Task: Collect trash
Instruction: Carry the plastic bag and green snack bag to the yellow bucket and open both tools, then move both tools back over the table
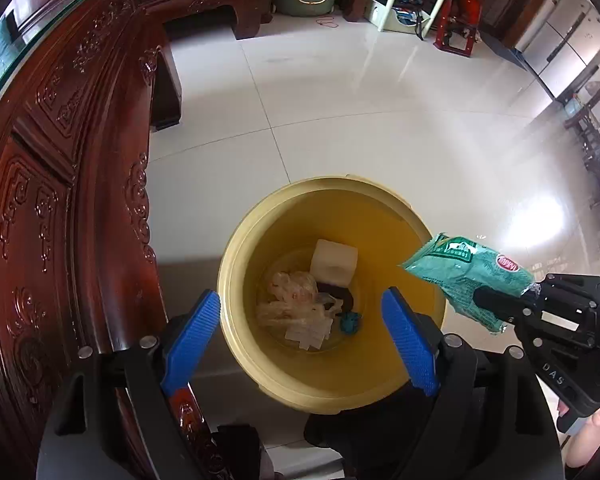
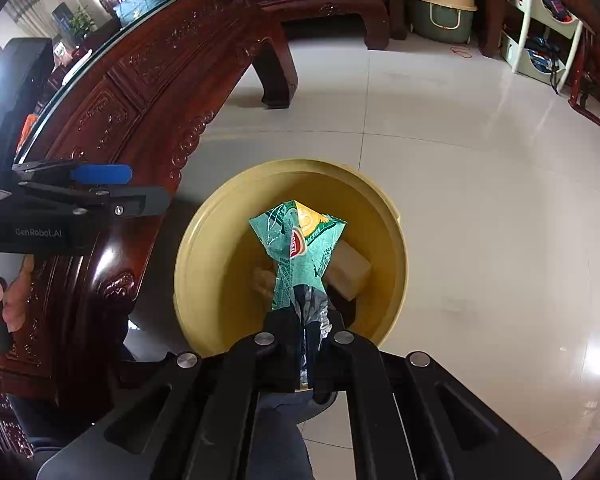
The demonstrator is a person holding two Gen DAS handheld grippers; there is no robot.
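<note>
Right wrist view is showing the right gripper (image 2: pixel 306 320) clenching the crimped end of a green snack wrapper (image 2: pixel 300 248), which is hanging out over the mouth of the yellow bin (image 2: pixel 204 256) on the tiled floor (image 2: pixel 480 200). Left wrist view is showing the left gripper (image 1: pixel 312 320) hovering above the same bin with its blue pads (image 1: pixel 198 320) spread wide and nothing between them. Several pieces are already lying at the bottom: a white block (image 1: pixel 334 262), a crumpled clear plastic bag (image 1: pixel 292 300) and a small blue scrap (image 1: pixel 350 322). Judging from this, collection is well underway, and the wrapper is waiting only to be dropped in. Whether more trash is lying elsewhere, neither view is revealing.
</note>
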